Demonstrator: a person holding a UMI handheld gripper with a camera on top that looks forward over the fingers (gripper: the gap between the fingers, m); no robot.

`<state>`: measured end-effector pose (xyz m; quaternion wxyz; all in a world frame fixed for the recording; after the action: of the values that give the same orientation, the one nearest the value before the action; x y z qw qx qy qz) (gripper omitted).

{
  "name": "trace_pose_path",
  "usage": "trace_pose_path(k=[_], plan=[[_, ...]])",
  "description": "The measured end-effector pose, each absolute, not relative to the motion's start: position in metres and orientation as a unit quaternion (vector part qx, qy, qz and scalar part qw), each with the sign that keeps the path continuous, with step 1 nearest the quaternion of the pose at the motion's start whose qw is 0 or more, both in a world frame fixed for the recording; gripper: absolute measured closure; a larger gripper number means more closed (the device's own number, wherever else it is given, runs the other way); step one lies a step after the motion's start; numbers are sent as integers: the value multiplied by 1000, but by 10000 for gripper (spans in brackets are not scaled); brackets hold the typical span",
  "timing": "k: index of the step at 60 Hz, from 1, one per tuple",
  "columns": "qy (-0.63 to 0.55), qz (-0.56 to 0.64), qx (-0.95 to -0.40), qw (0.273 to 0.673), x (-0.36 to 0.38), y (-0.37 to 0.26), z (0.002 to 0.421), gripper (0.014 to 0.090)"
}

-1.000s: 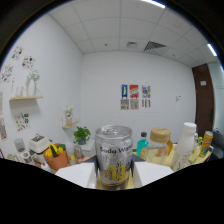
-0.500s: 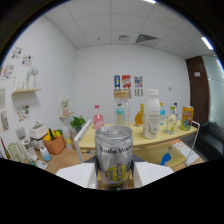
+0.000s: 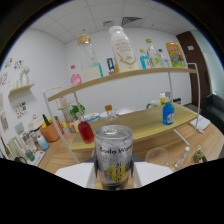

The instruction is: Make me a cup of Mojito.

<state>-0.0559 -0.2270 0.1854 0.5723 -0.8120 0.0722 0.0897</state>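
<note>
A silver soda water can [image 3: 114, 155] with a yellow band stands upright between my gripper's fingers [image 3: 75, 175], which press on both of its sides. My gripper [image 3: 114, 181] holds it raised in front of a two-tier wooden shelf [image 3: 145, 122]. Just beyond the can, to its right, a clear glass cup [image 3: 157, 156] stands on the table. A red-liquid bottle [image 3: 85, 131] stands on the lower tier behind the can. A blue bottle [image 3: 168, 113] stands further right on that tier.
The top tier carries a tall white bottle [image 3: 122, 49], a glass jar [image 3: 89, 59], a pink bottle [image 3: 76, 78] and a yellow packet [image 3: 174, 54]. An orange plant pot [image 3: 50, 132] sits to the left of the shelf. A small clear bottle [image 3: 183, 158] lies right of the cup.
The view has swung and come closer to the shelf, which now fills the scene. The can stays held between the fingers.
</note>
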Motion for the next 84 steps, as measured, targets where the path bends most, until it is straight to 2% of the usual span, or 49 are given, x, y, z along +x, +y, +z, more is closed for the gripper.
trace_pose_path(k=[7, 14, 25, 35, 47, 54, 59, 64, 70, 77, 81, 84], plan=[[152, 199, -792, 557, -57, -226, 186, 538], [263, 322, -746, 521, -53, -223, 198, 538], [402, 483, -634, 449, -43, -218, 219, 539], [490, 604, -515, 360, -33, -211, 234, 542], [569, 678, -373, 279, -9, -203, 234, 539], [586, 680, -348, 269, -3, -203, 230, 540], [584, 673, -357, 281, 0, -204, 232, 543], [562, 641, -412, 323, -4, -206, 234, 538], [499, 566, -514, 407, -3, -207, 245, 539], [357, 409, -641, 543, -11, -208, 264, 536], [266, 306, -686, 605, -15, -207, 274, 534], [205, 242, -705, 634, -22, -204, 275, 535]])
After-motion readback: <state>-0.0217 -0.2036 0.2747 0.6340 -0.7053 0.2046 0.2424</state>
